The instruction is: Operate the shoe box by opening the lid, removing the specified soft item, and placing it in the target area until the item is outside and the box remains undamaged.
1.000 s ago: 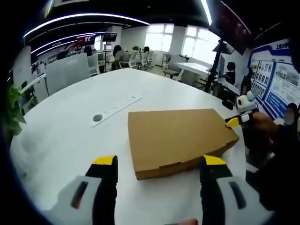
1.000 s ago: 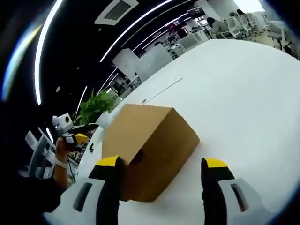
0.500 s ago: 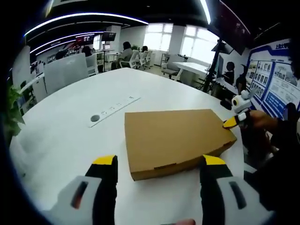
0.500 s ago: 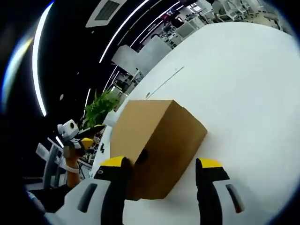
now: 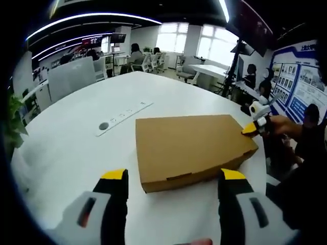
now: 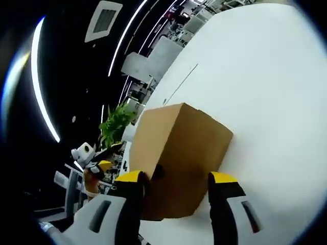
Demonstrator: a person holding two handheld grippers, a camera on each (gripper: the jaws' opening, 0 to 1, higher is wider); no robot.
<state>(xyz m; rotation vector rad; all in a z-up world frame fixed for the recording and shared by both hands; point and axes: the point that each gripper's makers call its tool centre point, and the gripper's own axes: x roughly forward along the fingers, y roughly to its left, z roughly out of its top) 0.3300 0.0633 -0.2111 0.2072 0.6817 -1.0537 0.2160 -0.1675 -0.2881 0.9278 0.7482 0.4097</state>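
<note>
In the left gripper view, the shoe box is seen lying flat on the white worktop, its lid shut, just ahead of the left gripper, whose jaws are spread wide with nothing between them. The box's near edge falls between the two yellow tips but is not touched by either. At the box's far right corner the right gripper is seen, held in a person's hand, its yellow tip at or touching that corner. A long recessed strip with a round grommet is set in the worktop well beyond the box.

In the right gripper view, the same box is presented end-on, its corner and short side close up between the spread jaws of the right gripper. A small dark notch in the side is shown beside the left jaw; the left gripper view does not offer this. Whether the jaws press the cardboard cannot be told; nothing is grasped. The left gripper is seen at the far side, near a potted plant.

The step in hand is judged to be the opening of the lid, not yet begun. Next, the lid edge would need to be caught and lifted gently while the base is steadied, so that the cardboard is not torn.
</note>
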